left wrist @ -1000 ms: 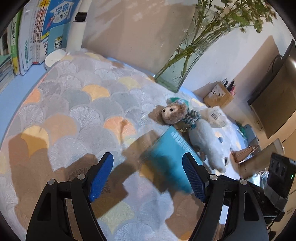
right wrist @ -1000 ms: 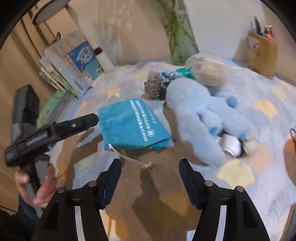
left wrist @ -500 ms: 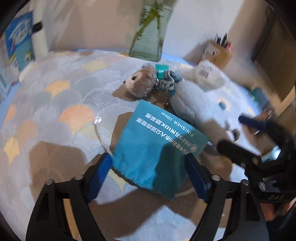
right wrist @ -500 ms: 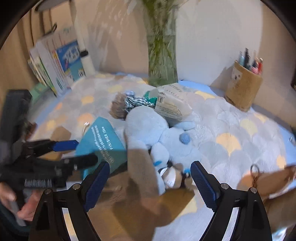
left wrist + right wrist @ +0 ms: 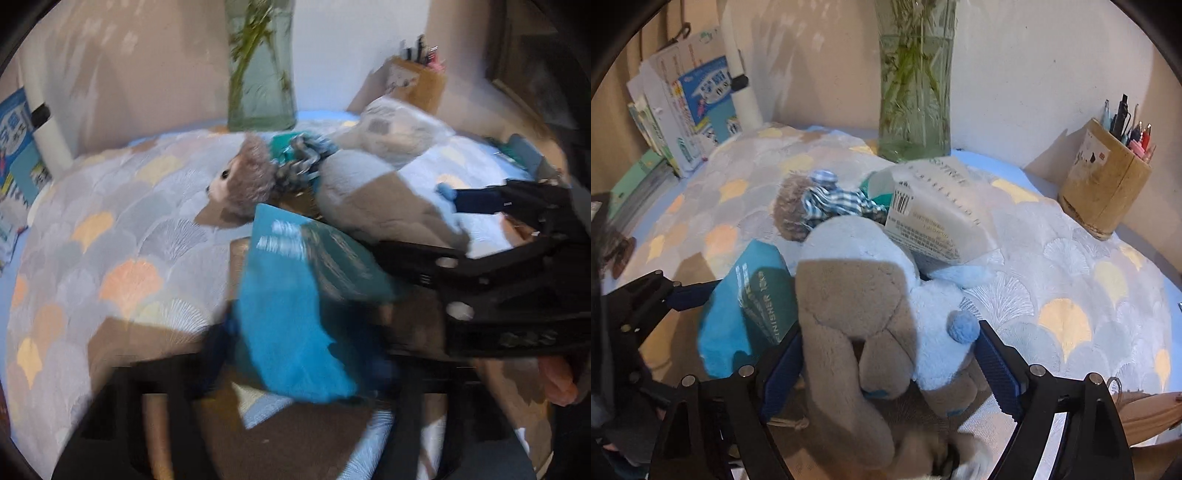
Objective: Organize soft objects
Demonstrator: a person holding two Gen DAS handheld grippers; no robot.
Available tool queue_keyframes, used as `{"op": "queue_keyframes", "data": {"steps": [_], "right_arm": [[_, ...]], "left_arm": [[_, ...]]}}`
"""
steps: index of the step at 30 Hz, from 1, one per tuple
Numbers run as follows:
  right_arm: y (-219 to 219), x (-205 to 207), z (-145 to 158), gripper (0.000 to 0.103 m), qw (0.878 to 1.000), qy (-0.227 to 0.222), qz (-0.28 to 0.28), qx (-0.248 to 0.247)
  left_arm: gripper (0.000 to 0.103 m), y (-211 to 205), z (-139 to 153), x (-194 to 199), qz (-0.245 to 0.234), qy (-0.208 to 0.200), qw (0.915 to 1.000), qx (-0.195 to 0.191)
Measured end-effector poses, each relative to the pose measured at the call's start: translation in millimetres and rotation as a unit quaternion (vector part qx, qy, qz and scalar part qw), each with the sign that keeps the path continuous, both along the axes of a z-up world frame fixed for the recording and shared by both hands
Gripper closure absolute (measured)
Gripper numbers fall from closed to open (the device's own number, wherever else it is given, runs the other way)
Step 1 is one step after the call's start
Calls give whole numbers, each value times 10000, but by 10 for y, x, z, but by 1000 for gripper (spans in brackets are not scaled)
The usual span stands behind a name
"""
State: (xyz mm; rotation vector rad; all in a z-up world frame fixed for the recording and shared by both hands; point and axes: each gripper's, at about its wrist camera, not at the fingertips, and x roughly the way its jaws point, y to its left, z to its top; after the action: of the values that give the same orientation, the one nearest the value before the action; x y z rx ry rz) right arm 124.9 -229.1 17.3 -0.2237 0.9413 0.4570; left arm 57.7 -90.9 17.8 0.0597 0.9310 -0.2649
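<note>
I am closing my left gripper (image 5: 303,354) on the near edge of the teal drawstring pouch (image 5: 295,314), bunching its thin cloth, while my right gripper (image 5: 886,354) straddles the pale blue plush toy (image 5: 857,295), its jaws closing around the fuzzy, yielding body. Both lie on a scallop-patterned quilted mat (image 5: 1071,288) beside a shaggy brown plush (image 5: 790,214), likely so they can be sorted together.

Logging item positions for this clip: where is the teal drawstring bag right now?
The teal drawstring bag lies on the scalloped mat, low centre in the left wrist view between the closing left gripper fingers, beside the pale blue plush.
</note>
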Motion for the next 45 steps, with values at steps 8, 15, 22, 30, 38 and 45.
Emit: {"op": "queue_keyframes", "data": {"steps": [8,15,22,30,38,45], "right_arm": [[-55,-141,122,34,9991,2,-273,314],[-261,-419,513,34,9789,493,-233,1971],[-287,-905,814,33,9760,511,-676,2005],[-363,-1391,572,32,9820,280,-1727,714],[-329,-1544,195,24,9807,426,-1891,240],[-427,-1705,278,19,9855,539,-1352,868]], "left_arm": [[91,238,119,-224,-267,63,9982,-527],[91,694,307,-467,-450,-29,9940,-994],[91,846,484,-827,-1447,-286,9850,-899],[63,633,238,-966,-2132,-62,9743,-724],[27,875,78,-912,-1467,638,9744,-1581],[8,729,182,-845,-1010,686,9795,-1603]]}}
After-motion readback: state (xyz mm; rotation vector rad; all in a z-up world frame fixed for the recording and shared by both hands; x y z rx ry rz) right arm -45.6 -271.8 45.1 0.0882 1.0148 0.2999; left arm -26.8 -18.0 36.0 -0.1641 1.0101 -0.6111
